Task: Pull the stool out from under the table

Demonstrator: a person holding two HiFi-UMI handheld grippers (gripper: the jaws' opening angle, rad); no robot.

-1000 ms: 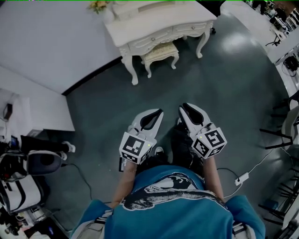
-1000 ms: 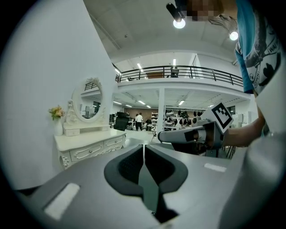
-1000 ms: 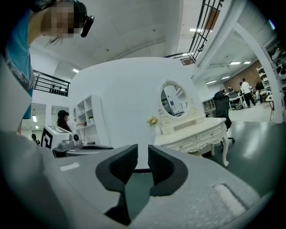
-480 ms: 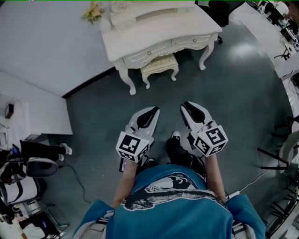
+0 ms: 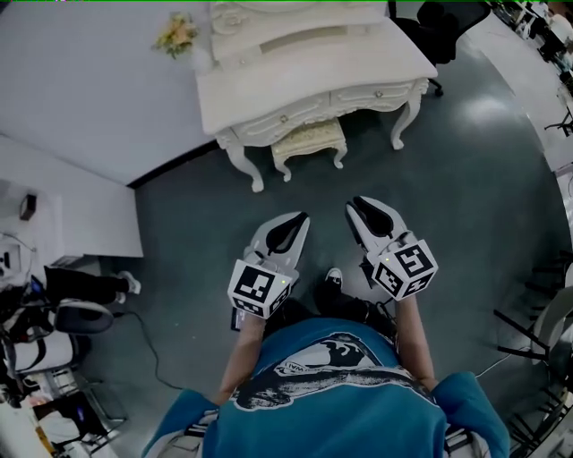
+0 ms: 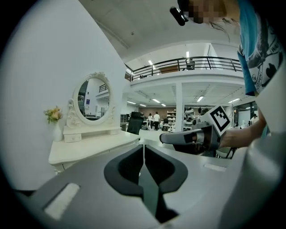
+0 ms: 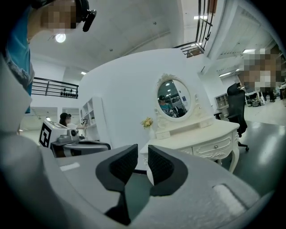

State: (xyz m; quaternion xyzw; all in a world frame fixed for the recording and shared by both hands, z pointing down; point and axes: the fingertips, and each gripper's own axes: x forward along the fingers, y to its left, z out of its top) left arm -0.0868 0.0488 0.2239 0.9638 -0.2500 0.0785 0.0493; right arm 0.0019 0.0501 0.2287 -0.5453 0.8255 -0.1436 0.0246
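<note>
As the person walks forward, the white table point(image 5: 304, 76) and the stool point(image 5: 309, 139) sit nearer and larger in the head view than a second ago, so this reads as the approach, with no contact yet. Stool is tucked under the table between the two front legs, cushioned seat edge showing below the drawers. Left gripper point(image 5: 298, 219) is closed on nothing. Right gripper point(image 5: 359, 205) has its jaws slightly apart, also empty. Both are held out ahead, well apart from the stool. Grey floor point(image 5: 179, 224) between the person's shoe point(image 5: 333, 277) and the stool looks bare. Carved table legs flank the stool closely; the drawer front overhangs the seat. Flower vase point(image 5: 176, 34) and oval mirror point(image 6: 93, 99) stand on the tabletop; black office chair point(image 5: 445, 18) sits beyond the right end.
</note>
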